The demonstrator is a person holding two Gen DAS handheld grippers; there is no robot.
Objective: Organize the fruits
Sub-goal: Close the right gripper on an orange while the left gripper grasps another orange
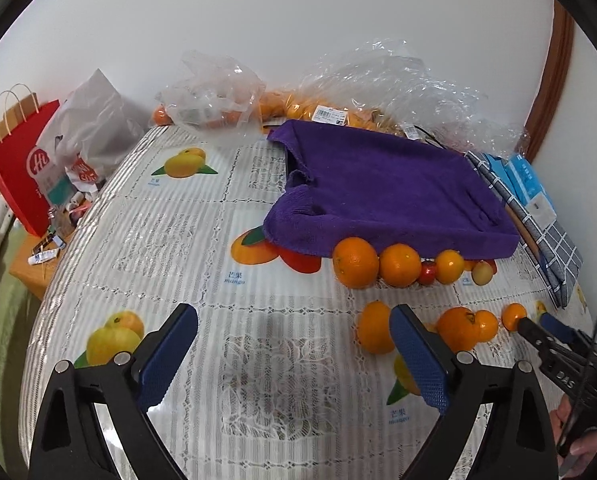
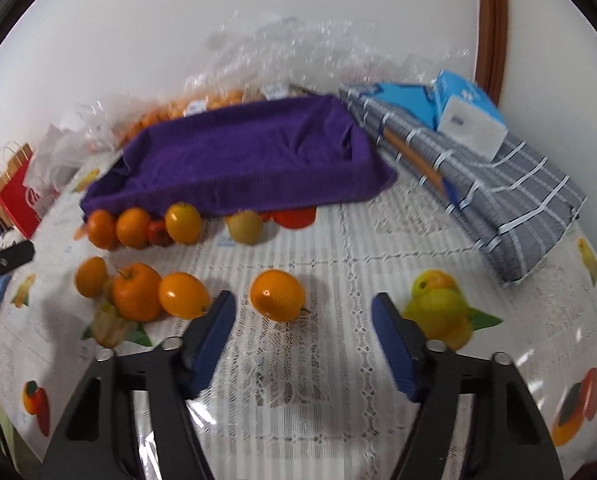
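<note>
A tray draped in a purple towel [image 1: 386,184] [image 2: 250,152] lies on the table. A row of oranges [image 1: 356,262] [image 2: 132,227] with a small red fruit [image 1: 427,272] lines its near edge. A second row of oranges [image 1: 464,328] [image 2: 136,298] lies closer. One orange [image 2: 277,295] lies apart, just ahead of my right gripper [image 2: 302,320], which is open and empty. My left gripper [image 1: 294,334] is open and empty over bare tablecloth; an orange [image 1: 374,326] sits beside its right finger. The right gripper shows in the left wrist view [image 1: 546,326].
Clear plastic bags with more oranges [image 1: 298,110] lie at the back by the wall. A folded grey checked cloth [image 2: 498,192] with blue boxes [image 2: 466,116] lies right. A red paper bag [image 1: 22,168] stands off the table's left edge.
</note>
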